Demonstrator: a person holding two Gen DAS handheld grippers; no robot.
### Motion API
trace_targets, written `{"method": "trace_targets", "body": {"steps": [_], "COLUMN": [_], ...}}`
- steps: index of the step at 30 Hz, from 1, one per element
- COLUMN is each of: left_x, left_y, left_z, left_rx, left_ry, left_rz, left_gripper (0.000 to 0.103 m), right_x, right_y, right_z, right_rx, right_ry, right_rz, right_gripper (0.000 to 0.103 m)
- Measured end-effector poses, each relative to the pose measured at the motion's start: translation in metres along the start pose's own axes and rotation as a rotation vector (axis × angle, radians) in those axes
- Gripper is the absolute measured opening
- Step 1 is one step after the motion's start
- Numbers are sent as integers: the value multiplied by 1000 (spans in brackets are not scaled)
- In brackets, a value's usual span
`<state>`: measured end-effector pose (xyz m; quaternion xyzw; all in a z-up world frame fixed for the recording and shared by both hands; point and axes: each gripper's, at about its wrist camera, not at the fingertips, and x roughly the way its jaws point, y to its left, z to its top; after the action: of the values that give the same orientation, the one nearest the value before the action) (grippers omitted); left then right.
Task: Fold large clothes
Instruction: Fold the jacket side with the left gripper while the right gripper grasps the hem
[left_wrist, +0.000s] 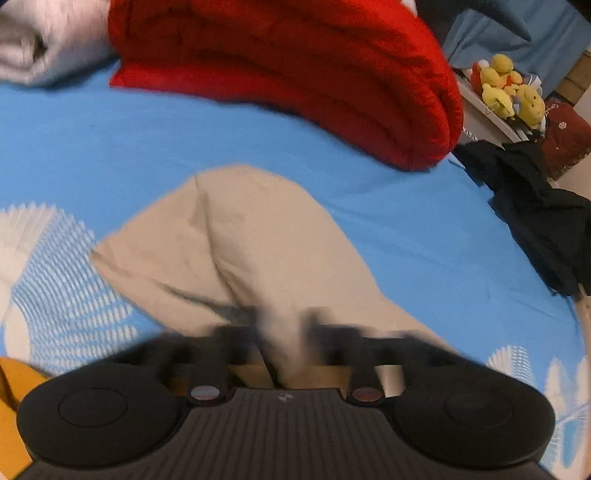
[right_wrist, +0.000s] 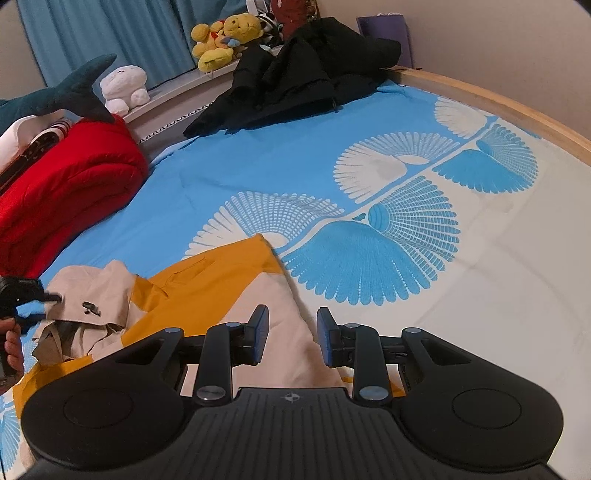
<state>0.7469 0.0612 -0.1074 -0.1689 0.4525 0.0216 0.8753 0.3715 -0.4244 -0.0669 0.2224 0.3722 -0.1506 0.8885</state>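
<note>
A beige and orange garment (right_wrist: 207, 291) lies crumpled on the blue patterned bedsheet (right_wrist: 295, 166). In the left wrist view its beige part (left_wrist: 258, 240) stretches away from my left gripper (left_wrist: 284, 326), which is blurred and shut on the cloth. The right wrist view shows that same left gripper (right_wrist: 53, 297) at the left edge, pinching a bunched beige fold, with a hand below it. My right gripper (right_wrist: 292, 334) hovers over the garment's beige panel. Its jaws stand apart and nothing is pressed between the pads (right_wrist: 260, 332).
A red quilt (right_wrist: 66, 184) lies folded at the left and a black coat (right_wrist: 303, 77) is heaped at the far side. Plush toys (right_wrist: 221, 40) and a shark plush (right_wrist: 74, 92) sit on the ledge. A wooden bed rail (right_wrist: 498, 99) bounds the right.
</note>
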Motion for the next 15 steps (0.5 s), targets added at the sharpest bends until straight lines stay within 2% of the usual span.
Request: {"method": "trace_targets", "body": {"steps": [3, 6, 8, 11, 14, 15], "left_x": [-37, -99, -145, -211, -257, -263], "left_y": [-25, -58, -79, -105, -110, -108], "left_z": [-1, -14, -38, -105, -201, -234], "left_rx": [105, 226, 288, 374, 472, 511], "left_ry": [-123, -244, -283, -300, -267, -232], "left_rz": [-18, -132, -236, -315, -357, -358], "left_gripper": [3, 3, 3, 3, 3, 4], "right_x": [-2, -5, -8, -13, -19, -19], "right_y": [0, 0, 0, -1, -4, -5], "right_z": [1, 2, 3, 5, 7, 7], "right_rx": [-3, 4, 11, 26, 38, 41], "right_ry": [-5, -11, -16, -26, -48, -52], "right_rz": [11, 21, 29, 48, 60, 64], "right_gripper": [30, 30, 30, 30, 30, 30]}}
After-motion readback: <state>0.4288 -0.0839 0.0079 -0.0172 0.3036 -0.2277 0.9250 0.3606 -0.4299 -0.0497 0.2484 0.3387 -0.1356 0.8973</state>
